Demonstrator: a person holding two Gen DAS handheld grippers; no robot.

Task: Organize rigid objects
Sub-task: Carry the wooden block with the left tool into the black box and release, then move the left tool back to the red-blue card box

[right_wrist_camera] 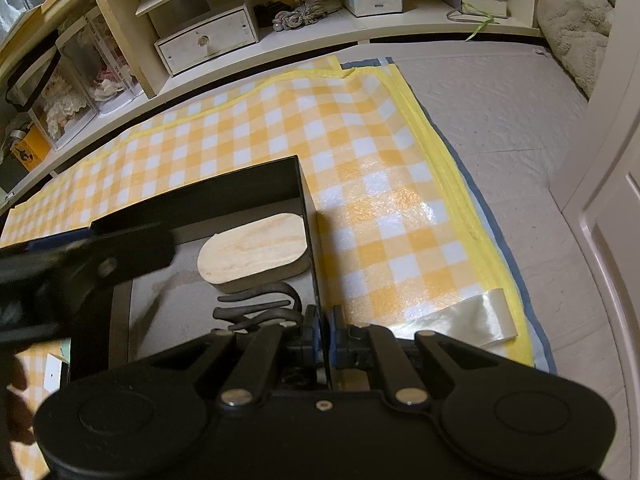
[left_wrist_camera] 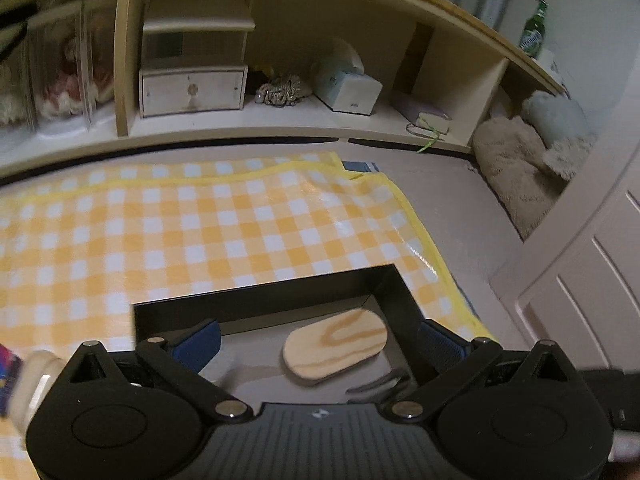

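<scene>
A black open box (left_wrist_camera: 256,300) sits on a yellow checked mat (left_wrist_camera: 160,224). Inside lie an oval wooden block (left_wrist_camera: 336,344) and a dark bent metal hook (left_wrist_camera: 376,386). My left gripper (left_wrist_camera: 320,344) is open, its blue pads spread over the box, holding nothing. In the right wrist view the box (right_wrist_camera: 240,184) holds the wooden block (right_wrist_camera: 256,248) and the hook (right_wrist_camera: 260,304). My right gripper (right_wrist_camera: 325,332) is shut on the box's right wall, near its front corner. The left gripper's arm (right_wrist_camera: 80,260) reaches over the box from the left.
A low cream shelf (left_wrist_camera: 280,120) runs behind the mat with a small drawer unit (left_wrist_camera: 192,88), a tissue box (left_wrist_camera: 348,88) and a notebook (left_wrist_camera: 428,118). A fluffy beige cushion (left_wrist_camera: 516,168) and a white door (left_wrist_camera: 592,280) are to the right. Grey floor (right_wrist_camera: 500,128) lies beyond the mat.
</scene>
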